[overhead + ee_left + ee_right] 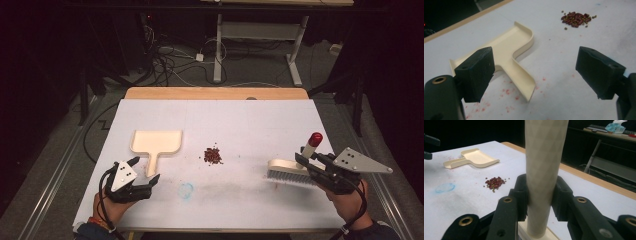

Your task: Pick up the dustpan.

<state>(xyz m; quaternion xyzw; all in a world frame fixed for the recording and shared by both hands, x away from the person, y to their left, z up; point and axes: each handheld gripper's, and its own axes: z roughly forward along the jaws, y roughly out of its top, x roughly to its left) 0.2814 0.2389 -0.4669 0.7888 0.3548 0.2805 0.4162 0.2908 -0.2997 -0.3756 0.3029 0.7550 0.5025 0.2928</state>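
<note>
Currently the right gripper [306, 163] is clamping the brush [290, 170] by its handle at the right of the frame, while the left gripper [145, 172] is hovering with jaws spread beside the dustpan [156, 142] handle. A hard sweep is likely to scatter the beans [213, 155] at centre, since the dustpan is lying unsecured at centre left.

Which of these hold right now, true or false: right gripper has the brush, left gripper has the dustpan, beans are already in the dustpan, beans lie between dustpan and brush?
1. The right gripper is shut on the brush handle. True.
2. The left gripper is clamped on the dustpan. False: its jaws stand open, with the dustpan handle on the table between them, not gripped.
3. The beans are already in the dustpan. False: they lie in a small pile on the table, apart from it.
4. The beans lie between dustpan and brush. True, in the high view.
</note>
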